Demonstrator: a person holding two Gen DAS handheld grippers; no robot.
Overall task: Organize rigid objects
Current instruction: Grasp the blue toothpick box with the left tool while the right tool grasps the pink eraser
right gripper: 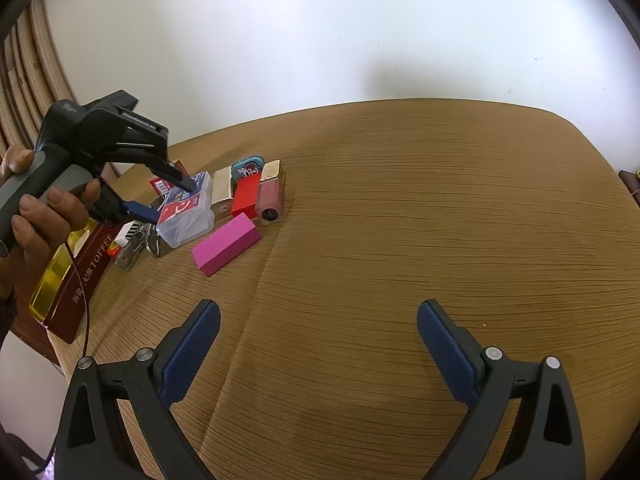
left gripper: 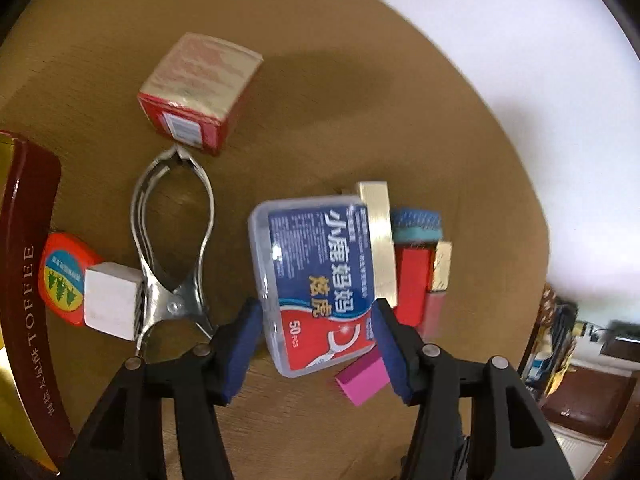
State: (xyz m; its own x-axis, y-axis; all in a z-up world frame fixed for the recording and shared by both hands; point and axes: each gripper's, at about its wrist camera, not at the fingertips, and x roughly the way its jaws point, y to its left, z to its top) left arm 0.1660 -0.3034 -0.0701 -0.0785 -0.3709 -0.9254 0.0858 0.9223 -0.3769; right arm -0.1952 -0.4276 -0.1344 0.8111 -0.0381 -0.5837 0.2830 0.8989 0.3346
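Far left on the brown wood-grain table (right gripper: 400,200): a dark red TOFFEE tin (left gripper: 24,280) at the edge. Next to it, an orange tape measure (left gripper: 64,280), with a white cube (left gripper: 112,300) against it. Then a metal spring clamp (left gripper: 172,240), its tip touching a red and cream carton (left gripper: 196,92) farther back. At centre, left gripper (left gripper: 316,344) gripped by a hand (right gripper: 44,216), pointed steeply down, jaws standing apart either side of a clear floss pick box (left gripper: 316,276); pads just beside its walls, not visibly pressing. Right of it, touching in a row: gold bar (left gripper: 380,240), red block (left gripper: 412,280), pink lipstick box (left gripper: 434,312), blue patterned piece (left gripper: 416,220) behind. Magenta block (right gripper: 226,248) lying nearer. Right gripper (right gripper: 318,344) wide open, empty, above bare table.
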